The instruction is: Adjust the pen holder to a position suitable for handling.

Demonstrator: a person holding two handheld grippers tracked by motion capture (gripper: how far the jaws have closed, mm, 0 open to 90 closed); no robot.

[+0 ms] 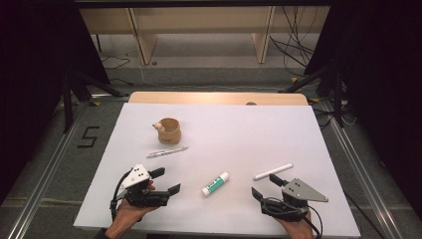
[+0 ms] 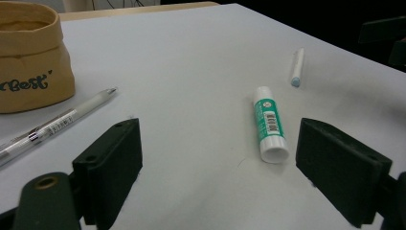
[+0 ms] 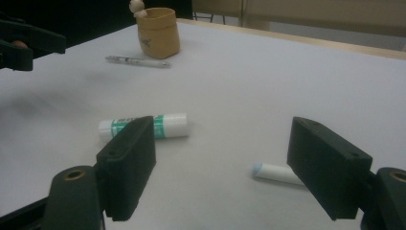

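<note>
A green-and-white glue stick (image 1: 215, 183) lies near the front middle of the white table (image 1: 259, 134). A clear pen (image 1: 166, 152) lies in front of a small tan pot (image 1: 168, 131), and a white stick with a pale blue tip (image 1: 272, 172) lies toward the right. My left gripper (image 1: 165, 181) rests open at the front left, with the glue stick (image 2: 269, 123) ahead of its jaws, toward the right one. My right gripper (image 1: 266, 185) rests open at the front right; the white stick (image 3: 276, 173) lies just beyond its jaws, toward the right one. Nothing is held.
The tan pot (image 2: 28, 57) bears dark lettering and a small pale figure on its rim (image 3: 137, 6). A wooden strip (image 1: 214, 97) runs along the table's far edge. Dark stands and cables flank the table on the floor.
</note>
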